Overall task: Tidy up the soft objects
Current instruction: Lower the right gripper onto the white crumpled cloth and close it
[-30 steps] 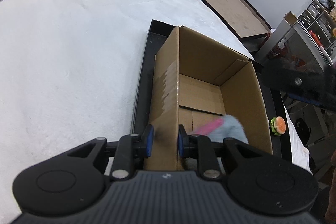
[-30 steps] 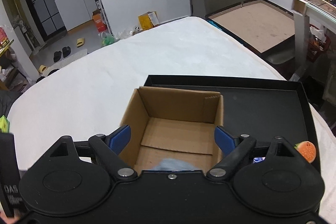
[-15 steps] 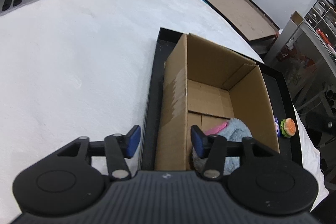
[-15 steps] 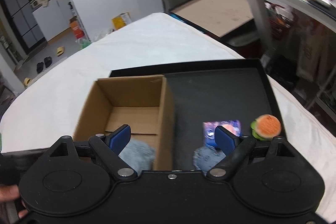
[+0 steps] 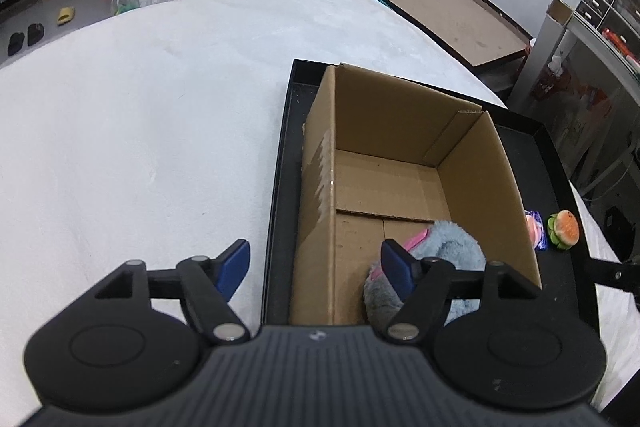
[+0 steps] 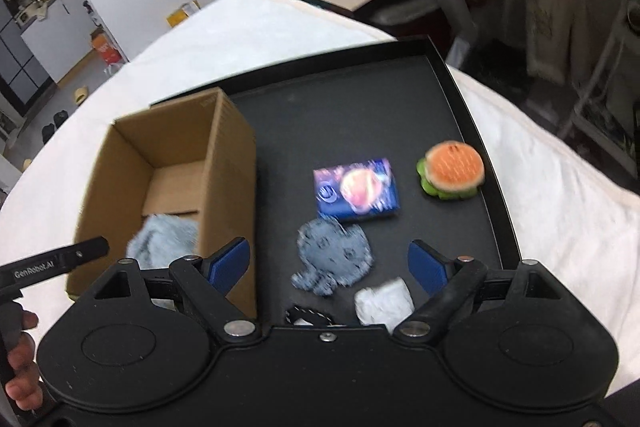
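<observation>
Left gripper (image 5: 316,259): jaws have just been opening and are now apart, straddling the left wall of the cardboard box (image 5: 400,163), nothing clamped. The fluffy blue plush (image 5: 444,247) is already lying in the box's near corner, so that side can be treated as done and the gripper lifted clear of the wall. Box and loose items are carried on the black tray (image 6: 360,99), itself on a white-covered desk (image 5: 140,127). Right gripper (image 6: 328,263): jaws wide apart, nothing held, hovering over the grey knitted piece (image 6: 332,259), probably the next pick. It should be centred between the pads before closing. Just behind it: a blue packet (image 6: 356,189). Far right: a burger toy (image 6: 450,169), well apart.
</observation>
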The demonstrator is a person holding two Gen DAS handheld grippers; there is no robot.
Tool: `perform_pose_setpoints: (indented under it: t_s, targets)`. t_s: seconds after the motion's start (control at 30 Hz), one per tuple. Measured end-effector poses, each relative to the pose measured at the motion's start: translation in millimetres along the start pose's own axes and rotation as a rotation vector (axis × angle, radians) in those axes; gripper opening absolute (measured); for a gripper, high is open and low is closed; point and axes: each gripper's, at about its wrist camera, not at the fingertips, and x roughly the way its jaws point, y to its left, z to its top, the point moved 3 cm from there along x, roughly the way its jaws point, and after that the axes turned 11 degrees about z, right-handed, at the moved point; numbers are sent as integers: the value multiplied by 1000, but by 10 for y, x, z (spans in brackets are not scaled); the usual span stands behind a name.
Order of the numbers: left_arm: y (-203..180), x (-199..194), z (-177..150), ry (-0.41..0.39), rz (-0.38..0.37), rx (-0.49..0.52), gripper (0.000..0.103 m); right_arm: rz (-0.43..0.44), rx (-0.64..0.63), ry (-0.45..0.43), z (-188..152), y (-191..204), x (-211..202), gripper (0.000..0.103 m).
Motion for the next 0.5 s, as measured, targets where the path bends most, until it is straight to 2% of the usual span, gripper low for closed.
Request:
perform_pose_setpoints:
  t_s: [0.5]
  targets:
    - [-227,9,-50,-14,71,90,72,-31,70,146,-297,-398,360,82]
